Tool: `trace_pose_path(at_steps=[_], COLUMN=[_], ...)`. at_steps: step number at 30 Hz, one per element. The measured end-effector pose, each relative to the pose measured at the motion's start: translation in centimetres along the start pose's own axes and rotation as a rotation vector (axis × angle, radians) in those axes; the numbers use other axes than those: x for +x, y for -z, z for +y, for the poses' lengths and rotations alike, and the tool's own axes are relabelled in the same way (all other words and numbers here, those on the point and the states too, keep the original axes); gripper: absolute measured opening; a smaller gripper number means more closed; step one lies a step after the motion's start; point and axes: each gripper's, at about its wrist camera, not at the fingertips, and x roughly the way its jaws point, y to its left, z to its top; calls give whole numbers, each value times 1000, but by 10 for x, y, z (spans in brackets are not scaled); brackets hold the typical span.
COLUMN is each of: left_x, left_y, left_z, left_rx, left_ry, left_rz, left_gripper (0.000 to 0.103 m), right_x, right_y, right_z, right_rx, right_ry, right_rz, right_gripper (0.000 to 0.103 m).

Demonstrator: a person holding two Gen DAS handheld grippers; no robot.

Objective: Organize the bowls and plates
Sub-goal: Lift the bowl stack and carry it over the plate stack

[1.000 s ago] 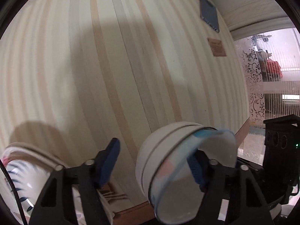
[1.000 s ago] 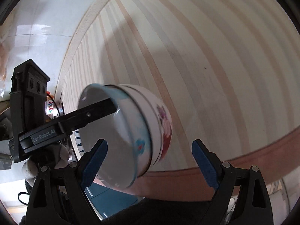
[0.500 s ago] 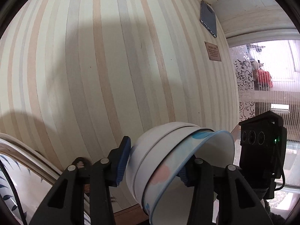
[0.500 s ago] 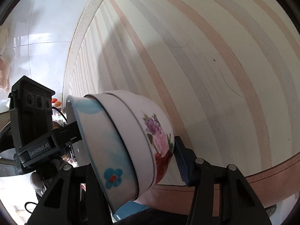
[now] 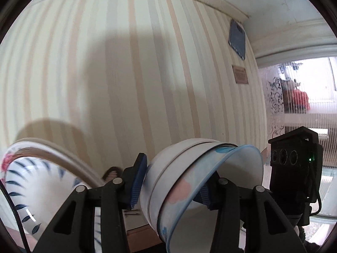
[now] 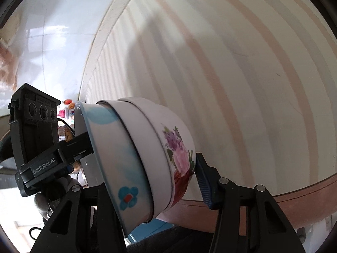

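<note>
While a striped papered wall [image 5: 130, 88] fills the background, a stack of nested glazed bowls [image 6: 147, 158], tipped sideways, is clamped by both tools. The left tool [image 5: 170, 181] pinches the blue-rimmed inner bowl's wall; the right tool [image 6: 147, 181] grips the flowered outer bowl. A blue-leafed plate [image 5: 31, 181] shows at lower left.

Three nested bowls [image 6: 147, 160], one blue-leafed plate [image 5: 31, 181], two tongs [image 5: 171, 186].

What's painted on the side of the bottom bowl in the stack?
Pink and purple flowers with green leaves on the white bottom bowl, clearest in the right wrist view.
</note>
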Motion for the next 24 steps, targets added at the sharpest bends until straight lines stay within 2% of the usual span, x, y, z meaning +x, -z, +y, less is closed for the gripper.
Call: trace_pose_path(at_steps=[9,16,24], left_x=[-56,-82,-85], left_y=[14,35,50], left_z=[35,79,123], left_rx=[-73,-102,-146], left_ry=[10,3,1], left_rz=[-99,-110,-103], left_gripper=[42,42,42], right_x=[22,68,115], right_y=[0,21,39], right_z=[73,118,138], right_rx=[-126,-139,-135], right_ry=[18,7,-8], right_rz=[35,63,91], right_gripper=[52,52,52])
